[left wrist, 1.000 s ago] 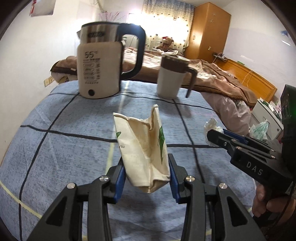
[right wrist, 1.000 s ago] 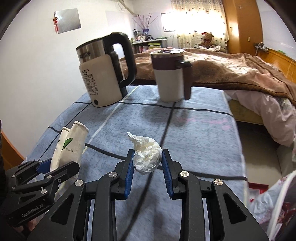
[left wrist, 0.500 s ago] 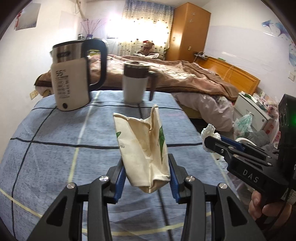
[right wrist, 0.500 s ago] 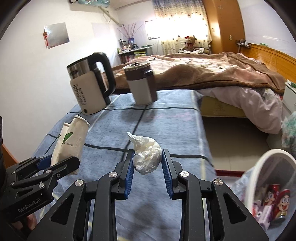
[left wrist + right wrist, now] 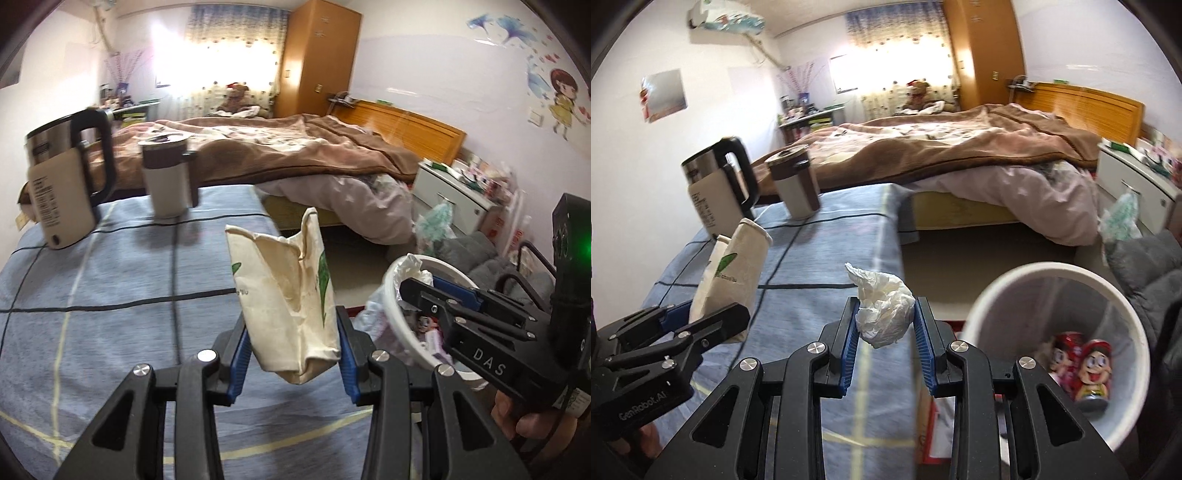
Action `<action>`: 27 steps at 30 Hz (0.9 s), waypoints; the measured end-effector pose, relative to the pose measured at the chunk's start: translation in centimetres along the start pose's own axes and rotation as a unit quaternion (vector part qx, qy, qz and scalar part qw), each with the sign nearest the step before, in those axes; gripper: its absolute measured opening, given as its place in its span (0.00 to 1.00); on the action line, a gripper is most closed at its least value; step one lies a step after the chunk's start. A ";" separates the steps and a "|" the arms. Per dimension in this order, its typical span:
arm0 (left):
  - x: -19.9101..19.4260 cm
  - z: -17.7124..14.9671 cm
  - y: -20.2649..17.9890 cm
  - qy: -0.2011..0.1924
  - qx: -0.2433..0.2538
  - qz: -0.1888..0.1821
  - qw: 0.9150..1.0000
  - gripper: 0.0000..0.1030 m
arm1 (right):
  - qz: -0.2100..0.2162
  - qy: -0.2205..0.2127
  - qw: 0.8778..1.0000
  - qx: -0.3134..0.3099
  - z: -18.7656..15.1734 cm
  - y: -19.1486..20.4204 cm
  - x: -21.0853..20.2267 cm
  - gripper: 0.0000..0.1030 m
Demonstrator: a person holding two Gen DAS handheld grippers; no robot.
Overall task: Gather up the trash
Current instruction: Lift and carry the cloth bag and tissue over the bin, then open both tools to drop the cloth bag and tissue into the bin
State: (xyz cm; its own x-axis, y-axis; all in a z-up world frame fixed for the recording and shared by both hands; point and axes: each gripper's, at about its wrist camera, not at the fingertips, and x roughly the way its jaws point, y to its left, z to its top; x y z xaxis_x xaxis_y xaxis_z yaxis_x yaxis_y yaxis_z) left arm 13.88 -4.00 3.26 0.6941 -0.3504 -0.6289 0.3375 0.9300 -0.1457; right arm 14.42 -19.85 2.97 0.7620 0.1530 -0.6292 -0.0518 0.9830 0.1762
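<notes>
The left gripper has its jaws clamped on a crumpled paper bag, held above the blue-clothed counter. The right gripper jaws pinch a tissue wad beside a white bin containing cans.

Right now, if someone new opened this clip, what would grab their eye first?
Probably the crumpled paper bag pinched upright in the left gripper, filling the middle of the left wrist view above the blue checked table. Next, the wadded white tissue clamped in the right gripper, beside the white trash bin at lower right, with cartoon-printed cans inside.
</notes>
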 end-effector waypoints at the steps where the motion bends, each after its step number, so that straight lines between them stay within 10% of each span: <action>1: 0.3 0.1 -0.7 0.001 0.005 -0.005 1.000 0.42 | -0.004 -0.002 1.000 0.002 -0.1 -0.4 -0.3 0.29; 27: 7.1 -0.1 -14.3 0.055 0.080 -0.101 0.990 0.43 | -0.110 0.021 0.991 0.070 -3.8 -15.4 -4.5 0.30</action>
State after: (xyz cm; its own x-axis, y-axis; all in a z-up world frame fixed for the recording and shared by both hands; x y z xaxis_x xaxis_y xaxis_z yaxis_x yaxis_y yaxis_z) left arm 13.88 -19.79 0.81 0.5325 -0.5048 -0.6795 0.5652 0.8096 -0.1585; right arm 9.39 -35.24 0.22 0.7178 -0.0561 -0.6940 0.2050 0.9696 0.1337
